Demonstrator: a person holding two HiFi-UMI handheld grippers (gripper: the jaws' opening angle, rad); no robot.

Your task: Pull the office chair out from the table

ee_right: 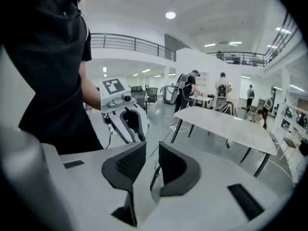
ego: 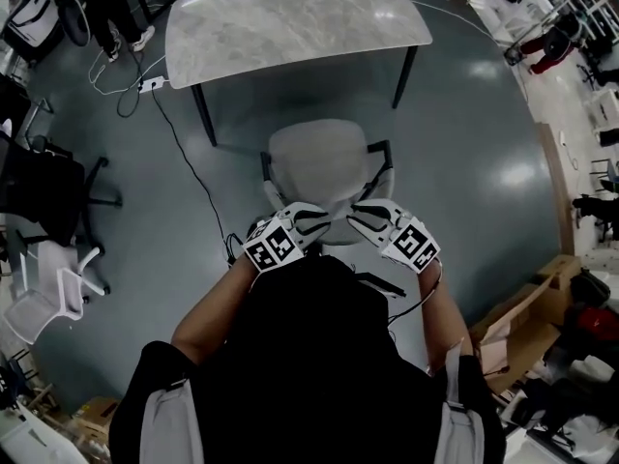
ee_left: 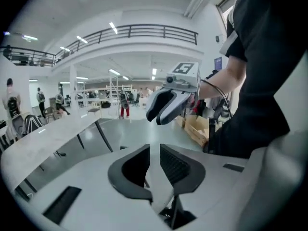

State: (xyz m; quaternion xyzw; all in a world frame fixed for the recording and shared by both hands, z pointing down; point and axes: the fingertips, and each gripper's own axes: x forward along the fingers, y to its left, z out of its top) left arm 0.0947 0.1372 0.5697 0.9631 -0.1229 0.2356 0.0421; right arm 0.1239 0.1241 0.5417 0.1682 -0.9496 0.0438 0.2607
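The office chair stood on the grey floor between the person and the table. Its pale seat lay just near of the table's near edge, clear of the marble-patterned top, and its backrest was on the near side, toward the person. Dark armrests showed at the seat's left and right.

The left gripper and the right gripper were held side by side close in front of the person's chest. Their tips pointed toward each other over the top edge of the backrest, the left one at its left part and the right one at its right part. The head view could not show whether either tip touched the backrest.

In the left gripper view the dark pads stood a narrow gap apart, with nothing caught between them. The table stretched away on the left and the other gripper hung just beyond. In the right gripper view the pads were likewise parted and gripped nothing, with the table to the far right.

A black chair stood well to the left, and cardboard boxes lay to the right.
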